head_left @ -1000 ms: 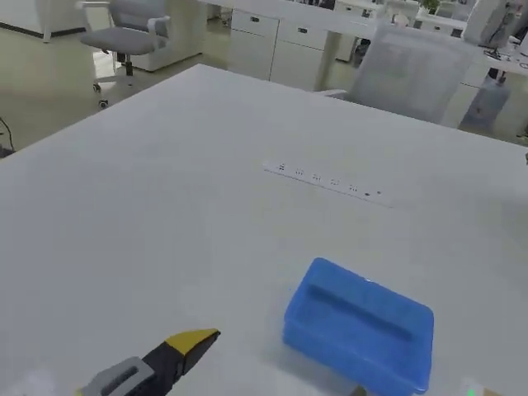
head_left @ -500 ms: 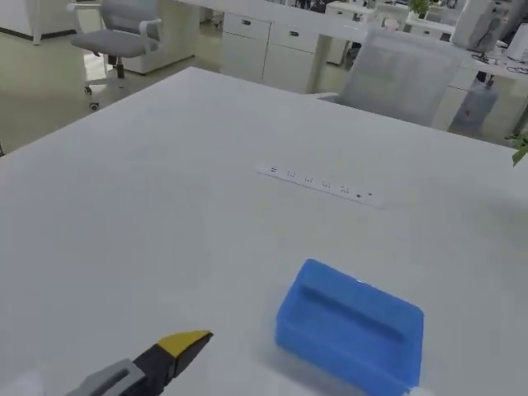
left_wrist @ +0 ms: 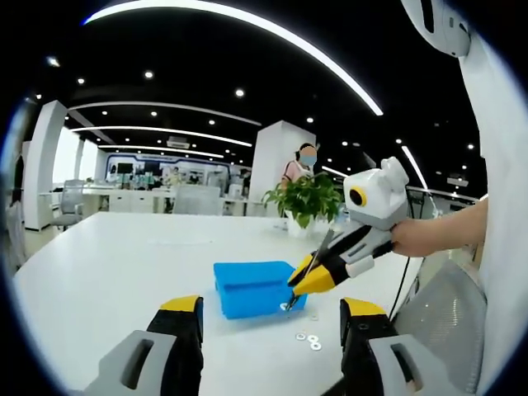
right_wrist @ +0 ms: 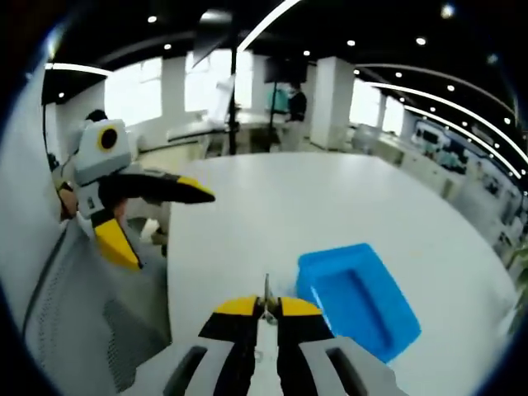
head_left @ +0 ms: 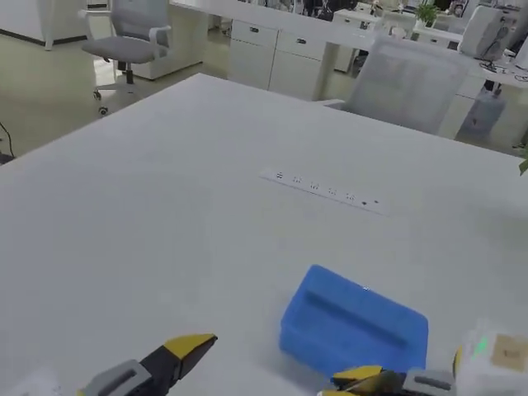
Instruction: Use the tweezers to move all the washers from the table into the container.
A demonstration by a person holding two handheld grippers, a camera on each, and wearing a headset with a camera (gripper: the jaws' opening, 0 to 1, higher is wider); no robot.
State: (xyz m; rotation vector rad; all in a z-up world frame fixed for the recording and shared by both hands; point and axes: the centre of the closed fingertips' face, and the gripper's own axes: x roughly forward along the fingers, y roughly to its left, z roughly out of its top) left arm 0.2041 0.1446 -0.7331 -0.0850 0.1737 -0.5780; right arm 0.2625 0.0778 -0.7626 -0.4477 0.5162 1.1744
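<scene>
Few tiny flat metal washers (left_wrist: 302,337) look slippery: nip a rim. Right hand-held gripper (right_wrist: 266,307) pinches thin metal tweezers (right_wrist: 266,285); left hand-held gripper (left_wrist: 272,307) spread

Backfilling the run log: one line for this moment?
left gripper open, empty | right gripper shut on tweezers | tips beside blue container | washers on table

White table (head_left: 165,206), blue container (head_left: 355,330), washers (left_wrist: 302,337), socket strip (head_left: 326,190)

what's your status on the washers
Left gripper open. Right gripper shut on tweezers, tips beside container. Washers on table beside it. Nothing blocking.
</scene>
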